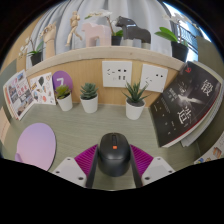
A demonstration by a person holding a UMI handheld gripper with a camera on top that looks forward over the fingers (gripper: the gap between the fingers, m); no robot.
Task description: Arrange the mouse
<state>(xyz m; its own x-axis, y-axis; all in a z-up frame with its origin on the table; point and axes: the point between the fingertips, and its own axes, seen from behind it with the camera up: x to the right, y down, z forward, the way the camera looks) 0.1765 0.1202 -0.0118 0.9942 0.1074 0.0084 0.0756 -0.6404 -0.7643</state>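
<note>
Gripper view, and the dark grey rounded plastic mouse with a red mark on its back (pixel 111 160) sits right between the fingers, magenta pads (pixel 137 160) hugging both flanks. The gripper (pixel 111 165) looks clenched on it, lifted or resting I cannot tell. It should be light, rigid, a bit slick on that smooth shell, so the flat sides are the place to squeeze. Left lies a round lilac mat (pixel 37 143); ahead, three small potted plants (pixel 89 97); right, a black magazine (pixel 187 105).

I can't see the near end of the black computer mouse with the red mark (pixel 112 160); it is cut off. It covers most of the magenta pads (pixel 141 160) beside it, so finger contact is unclear.
</note>
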